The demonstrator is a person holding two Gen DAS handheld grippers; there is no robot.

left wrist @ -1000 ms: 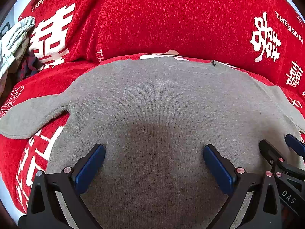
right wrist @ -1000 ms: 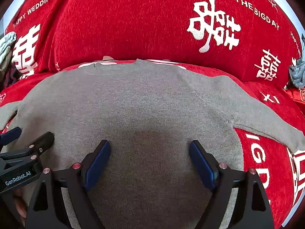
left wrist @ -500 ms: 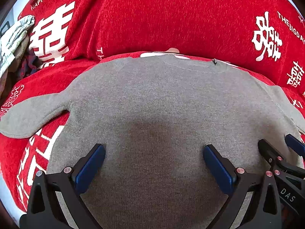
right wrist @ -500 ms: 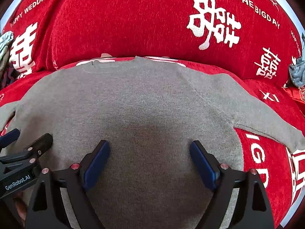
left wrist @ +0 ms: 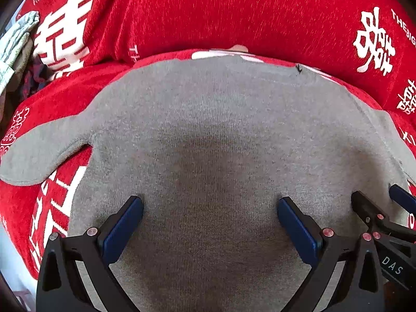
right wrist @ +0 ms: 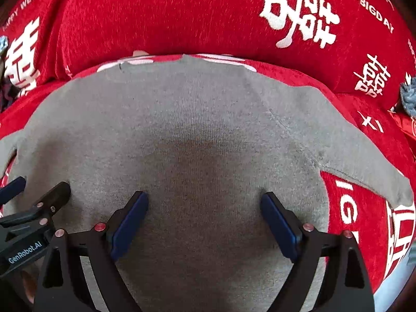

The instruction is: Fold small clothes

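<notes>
A grey knit sweater point(left wrist: 208, 119) lies flat, front down or up I cannot tell, on a red cover, its neckline point(left wrist: 234, 59) at the far edge. Its left sleeve point(left wrist: 39, 153) spreads out to the side, and so does its right sleeve point(right wrist: 364, 161). My left gripper point(left wrist: 210, 202) stands open over the lower left body. Beside it, my right gripper point(right wrist: 205, 198) is over the lower right body, jaws opening wide. Sweater fabric point(right wrist: 195, 119) lies under and between both pairs of pads, and neither pair pinches it. Each gripper shows in the other's view: right gripper point(left wrist: 378, 193), left gripper point(right wrist: 39, 184).
The red cover point(left wrist: 208, 13) with white characters rises into a cushion behind the sweater. A heap of other clothes point(left wrist: 15, 44) sits at the far left, a grey item point(right wrist: 408, 96) at the far right. The cover's front edge point(left wrist: 18, 254) drops off lower left.
Both views have tipped a little further downward, so the neckline sits higher in the picture. The right jaws have spread slightly wider. The sweater has not moved.
</notes>
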